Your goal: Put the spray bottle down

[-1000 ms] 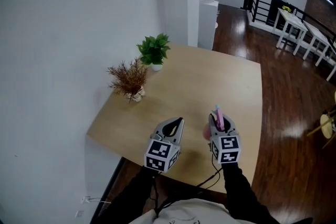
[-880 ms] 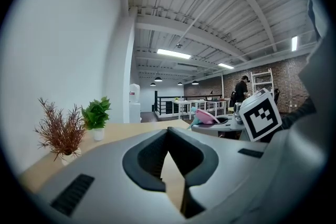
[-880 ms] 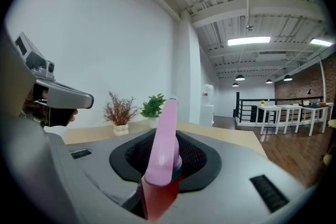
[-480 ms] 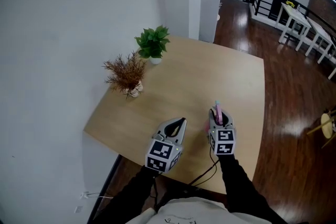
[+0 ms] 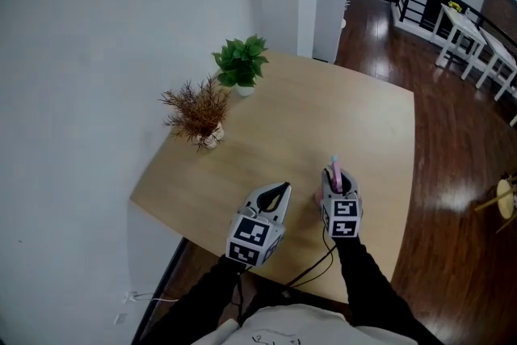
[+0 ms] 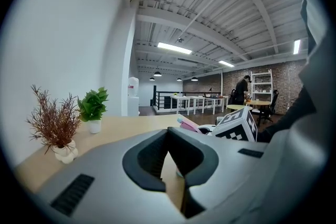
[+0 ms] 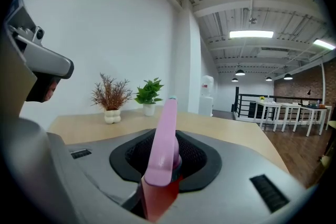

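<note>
Holding the spray bottle (image 5: 335, 173) in my right hand-held gripper (image 5: 337, 187), I have the jaws clamped on it just under its pink head, the red body below them. It hangs over the near right part of the surface (image 5: 307, 117); no view shows me whether its base touches yet. My left hand-held gripper (image 5: 279, 191) sits just beside it, jaws together on nothing.

To do this well, I'd bring the bottle straight down with it upright, so the base meets the wood flat rather than on an edge. I'd pick a spot a little in from the near edge, since it looks close. I'd part the jaws only once the base feels seated, then draw back level so the pads don't catch the pink head and tip it. The left one should keep clear.
</note>
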`<state>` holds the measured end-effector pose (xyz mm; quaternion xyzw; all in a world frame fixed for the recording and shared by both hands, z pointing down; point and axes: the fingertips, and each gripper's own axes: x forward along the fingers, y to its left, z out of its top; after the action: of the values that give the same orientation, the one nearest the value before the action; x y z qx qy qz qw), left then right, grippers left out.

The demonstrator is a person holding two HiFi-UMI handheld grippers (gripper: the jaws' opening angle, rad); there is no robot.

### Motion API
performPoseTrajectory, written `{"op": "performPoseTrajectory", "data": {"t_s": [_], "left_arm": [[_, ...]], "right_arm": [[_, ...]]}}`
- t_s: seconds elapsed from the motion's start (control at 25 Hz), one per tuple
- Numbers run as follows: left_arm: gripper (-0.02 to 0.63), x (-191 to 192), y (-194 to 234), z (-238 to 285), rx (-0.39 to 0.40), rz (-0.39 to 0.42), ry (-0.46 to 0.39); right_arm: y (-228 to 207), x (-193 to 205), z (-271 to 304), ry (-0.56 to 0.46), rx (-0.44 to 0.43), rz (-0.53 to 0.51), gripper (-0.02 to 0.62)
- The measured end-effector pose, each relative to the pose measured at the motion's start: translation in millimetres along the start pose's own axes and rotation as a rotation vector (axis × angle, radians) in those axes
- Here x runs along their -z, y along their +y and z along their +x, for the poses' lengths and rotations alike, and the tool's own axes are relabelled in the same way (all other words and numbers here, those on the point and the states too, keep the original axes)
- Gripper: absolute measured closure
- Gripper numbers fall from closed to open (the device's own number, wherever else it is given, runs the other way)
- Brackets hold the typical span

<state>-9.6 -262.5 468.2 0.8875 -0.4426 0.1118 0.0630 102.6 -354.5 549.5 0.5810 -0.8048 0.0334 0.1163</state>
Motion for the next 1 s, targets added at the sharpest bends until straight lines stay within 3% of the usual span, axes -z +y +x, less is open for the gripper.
{"op": "performPoseTrajectory", "data": {"t_s": [0.52,0.56,0.64,1.0], "left_arm": [[0.601,2.8,9.8,3.0,-0.005,-0.004,0.007],[0.601,1.8,9.7,2.7,-0.003,-0.006,0.005],[0.601,0.3,10.0,1.3,-0.003,-0.009,0.0],[0.601,-4.0,10.4,-6.8,-0.004,-0.012,-0.019]], "right_arm": [[3.0,5.2,6.4,-0.024,-0.007,0.021,0.492],[2.7,4.0,5.9,-0.031,-0.007,0.033,0.478],[3.1,1.1,4.6,-0.045,-0.013,0.053,0.382],[2.7,-11.4,-16.2,-0.078,0.007,0.064,0.351]]}}
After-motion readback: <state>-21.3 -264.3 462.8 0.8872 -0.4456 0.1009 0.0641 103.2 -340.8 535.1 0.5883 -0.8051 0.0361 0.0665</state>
